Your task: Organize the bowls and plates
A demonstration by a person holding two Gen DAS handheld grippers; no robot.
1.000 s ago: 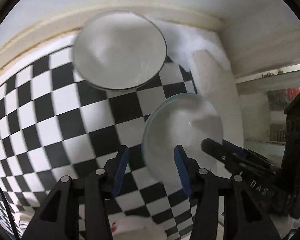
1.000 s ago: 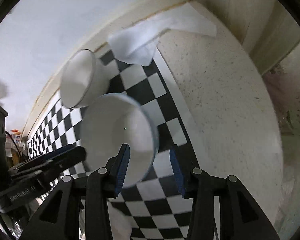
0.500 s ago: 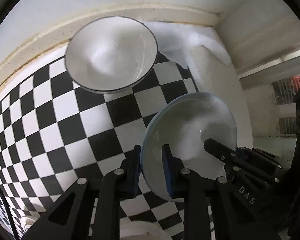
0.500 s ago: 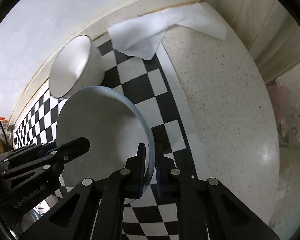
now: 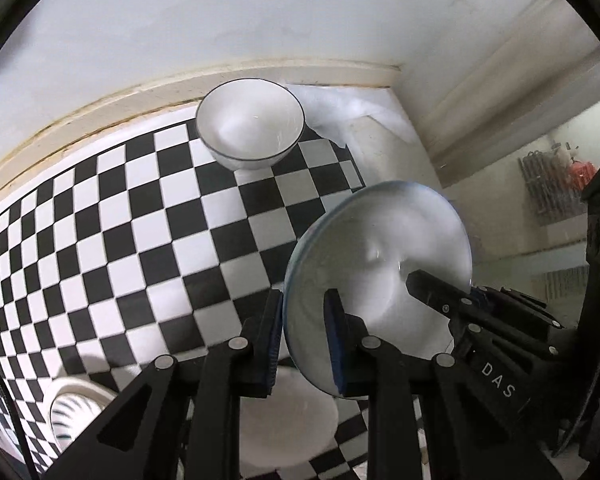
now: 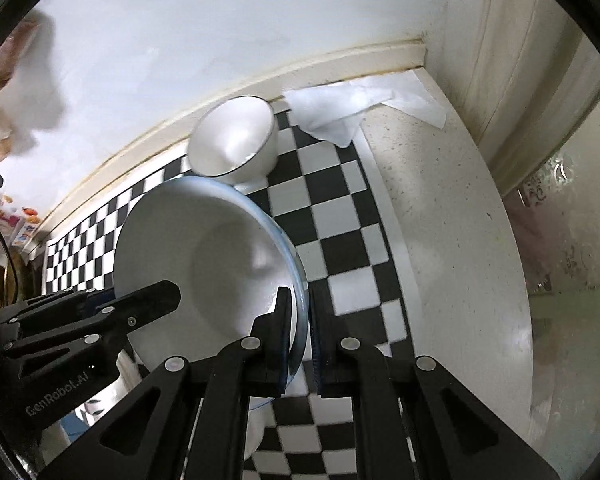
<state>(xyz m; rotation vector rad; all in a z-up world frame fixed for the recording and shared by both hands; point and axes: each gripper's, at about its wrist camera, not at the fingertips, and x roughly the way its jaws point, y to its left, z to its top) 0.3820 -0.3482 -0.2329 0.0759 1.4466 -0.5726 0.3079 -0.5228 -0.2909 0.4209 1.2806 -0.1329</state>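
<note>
**Both grippers lift one pale plate over the checkered cloth**

The black-and-white checkered tablecloth (image 5: 112,236) covers most of the counter, running up to the cream trim at the wall, with a strip of speckled beige stone countertop (image 6: 452,240) bare along its right edge. Above the cloth, tilted on its edge, hangs the round white shallow plate with a pale blue rim (image 5: 380,264) (it looks clear of the surface, held from two sides). The left gripper (image 5: 302,334) has its blue-padded fingers closed down on the plate's near left rim, one pad behind and one in front. The right gripper (image 6: 300,334) is pinched nearly closed on the opposite rim, the plate's edge sandwiched between its pads.

Back near the wall sits a white deep ceramic bowl with a thin dark rim (image 5: 250,122), upright on the cloth and well apart from the lifted plate. Just beside it to the right lies a crumpled white paper towel (image 6: 360,112), partly on the cloth and partly on the stone. Below the left gripper, a plain white dish (image 5: 288,424) rests on the cloth, and a white ribbed dish (image 5: 74,412) sits near it to the left.
</note>
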